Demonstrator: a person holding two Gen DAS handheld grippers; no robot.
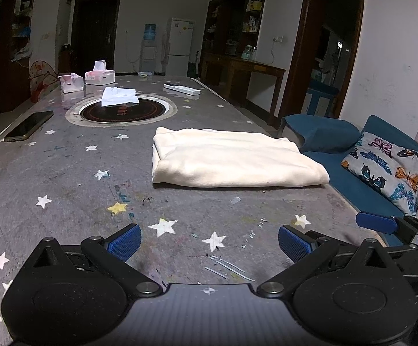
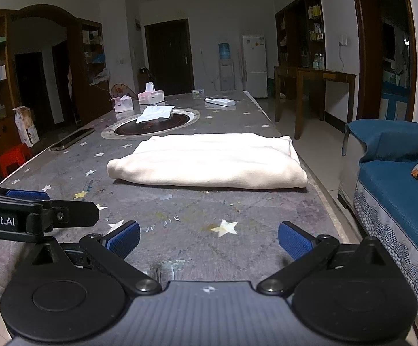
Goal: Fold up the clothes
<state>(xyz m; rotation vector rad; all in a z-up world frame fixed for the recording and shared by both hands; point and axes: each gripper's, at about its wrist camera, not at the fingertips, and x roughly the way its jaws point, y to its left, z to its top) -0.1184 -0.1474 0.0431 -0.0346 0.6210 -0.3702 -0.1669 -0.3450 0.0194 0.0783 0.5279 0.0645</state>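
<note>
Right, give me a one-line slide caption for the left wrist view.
Open left gripper hovers over the star-print table, short of a folded cream garment.

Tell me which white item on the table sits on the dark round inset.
The loose white cloth, crumpled across the far edge of the dark round inset. The folded cream garment lies nearer, on bare tabletop; the white remote lies beyond.

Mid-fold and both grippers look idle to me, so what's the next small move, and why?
Probably bring both open grippers, left gripper and right gripper, forward to the near edge of the cream garment. It lies folded and flat on the table, and neither gripper touches it.
</note>
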